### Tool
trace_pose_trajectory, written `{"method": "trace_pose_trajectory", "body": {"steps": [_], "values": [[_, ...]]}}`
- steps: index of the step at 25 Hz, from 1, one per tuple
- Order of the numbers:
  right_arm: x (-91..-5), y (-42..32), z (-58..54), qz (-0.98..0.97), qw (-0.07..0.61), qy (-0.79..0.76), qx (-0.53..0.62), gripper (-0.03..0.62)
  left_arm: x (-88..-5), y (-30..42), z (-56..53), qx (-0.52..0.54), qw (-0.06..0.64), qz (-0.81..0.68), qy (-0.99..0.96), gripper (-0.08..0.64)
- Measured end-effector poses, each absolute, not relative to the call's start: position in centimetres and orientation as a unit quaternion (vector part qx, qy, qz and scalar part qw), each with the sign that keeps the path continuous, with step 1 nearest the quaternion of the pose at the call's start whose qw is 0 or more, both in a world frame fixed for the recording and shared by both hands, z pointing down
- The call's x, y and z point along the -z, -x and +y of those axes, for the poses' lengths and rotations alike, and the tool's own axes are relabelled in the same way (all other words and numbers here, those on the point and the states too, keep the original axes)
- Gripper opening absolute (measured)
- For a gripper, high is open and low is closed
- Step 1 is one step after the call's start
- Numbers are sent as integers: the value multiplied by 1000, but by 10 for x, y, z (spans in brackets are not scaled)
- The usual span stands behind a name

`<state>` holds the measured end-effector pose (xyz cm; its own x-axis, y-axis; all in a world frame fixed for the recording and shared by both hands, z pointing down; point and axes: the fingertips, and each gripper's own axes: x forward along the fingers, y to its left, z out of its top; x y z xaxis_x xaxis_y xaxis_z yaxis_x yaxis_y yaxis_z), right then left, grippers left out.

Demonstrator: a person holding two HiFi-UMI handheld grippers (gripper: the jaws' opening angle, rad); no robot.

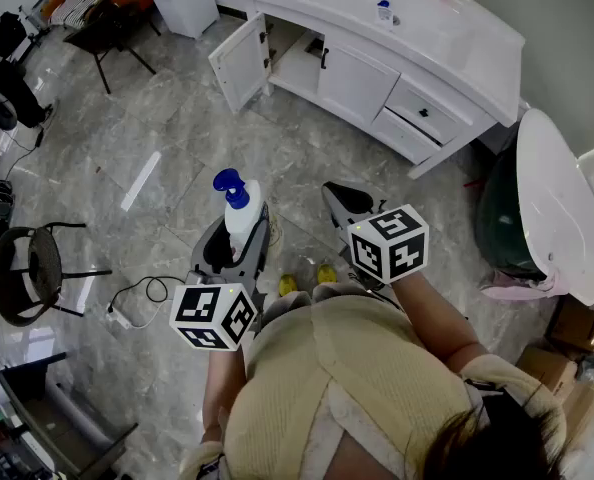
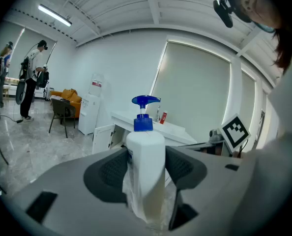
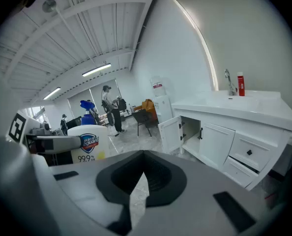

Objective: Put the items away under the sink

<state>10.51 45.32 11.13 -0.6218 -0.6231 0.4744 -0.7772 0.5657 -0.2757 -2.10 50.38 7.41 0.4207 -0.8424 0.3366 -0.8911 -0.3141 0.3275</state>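
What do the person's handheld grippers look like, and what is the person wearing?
The left gripper and right gripper are grey plastic with dark, textured jaw pads. Each carries a white cube printed with black square markers. The person wears a cream top.

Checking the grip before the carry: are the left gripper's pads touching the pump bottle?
Touching. The left gripper view shows the left gripper with its pads pressed against both sides of the white pump bottle, which stands upright between them.

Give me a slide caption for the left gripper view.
Left gripper holding a white pump bottle, facing a vanity with an open cabinet door.
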Motion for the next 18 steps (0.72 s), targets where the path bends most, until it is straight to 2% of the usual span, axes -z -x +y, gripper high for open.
{"method": "trace_pose_trajectory", "body": {"steps": [5,18], "values": [[-112,-119,445,-870,152,-397,-251,25,-77,6,495,-56,237,-537,-807,267],[-124,-153,411,-879,177,-367,-249,25,-86,-41,463,-58,252,-539,-801,266]]}}
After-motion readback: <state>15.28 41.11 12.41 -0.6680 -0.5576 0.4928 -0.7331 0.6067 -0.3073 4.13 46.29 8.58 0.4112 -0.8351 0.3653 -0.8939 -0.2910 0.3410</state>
